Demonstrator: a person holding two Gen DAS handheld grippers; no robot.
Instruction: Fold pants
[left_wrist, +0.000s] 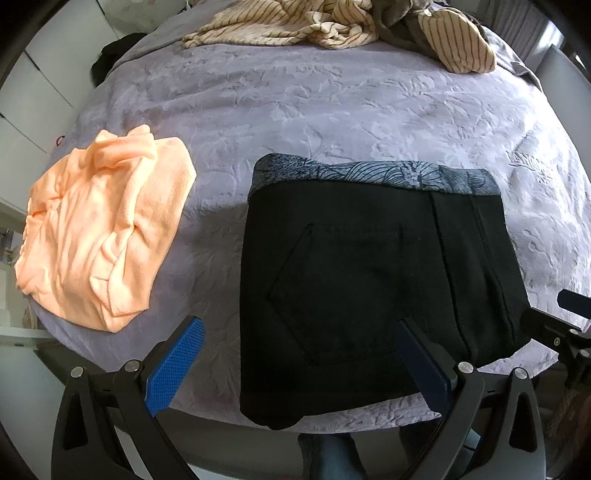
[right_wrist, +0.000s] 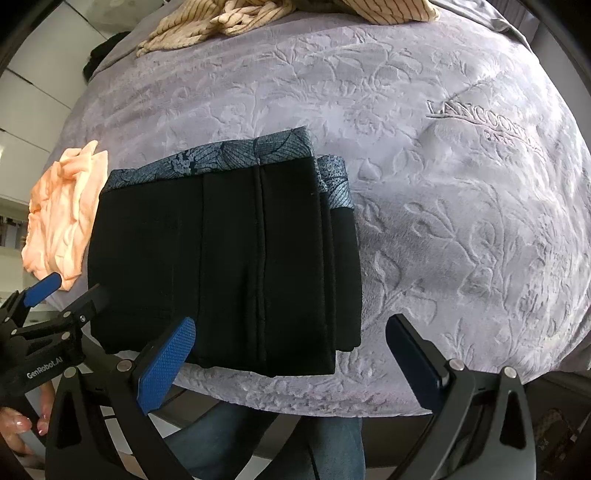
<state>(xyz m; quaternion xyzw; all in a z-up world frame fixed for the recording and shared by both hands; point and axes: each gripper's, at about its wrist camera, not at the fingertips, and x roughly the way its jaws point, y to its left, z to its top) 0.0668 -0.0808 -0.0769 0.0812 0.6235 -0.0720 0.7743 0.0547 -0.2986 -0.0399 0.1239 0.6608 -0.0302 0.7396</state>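
Observation:
Black pants (left_wrist: 354, 288) with a blue-grey patterned waistband lie folded into a compact rectangle on the lavender bed cover (left_wrist: 332, 110); they also show in the right wrist view (right_wrist: 229, 258). My left gripper (left_wrist: 301, 350) is open and empty, its blue pads just above the near edge of the pants. My right gripper (right_wrist: 291, 350) is open and empty, over the near right corner of the pants. The left gripper shows at the left of the right wrist view (right_wrist: 74, 291); part of the right gripper shows at the right edge of the left wrist view (left_wrist: 554, 325).
A folded orange garment (left_wrist: 103, 232) lies left of the pants, also in the right wrist view (right_wrist: 62, 210). A heap of striped cream clothes (left_wrist: 332, 26) lies at the bed's far end. The bed's near edge is just under the grippers. White cabinets stand at the left.

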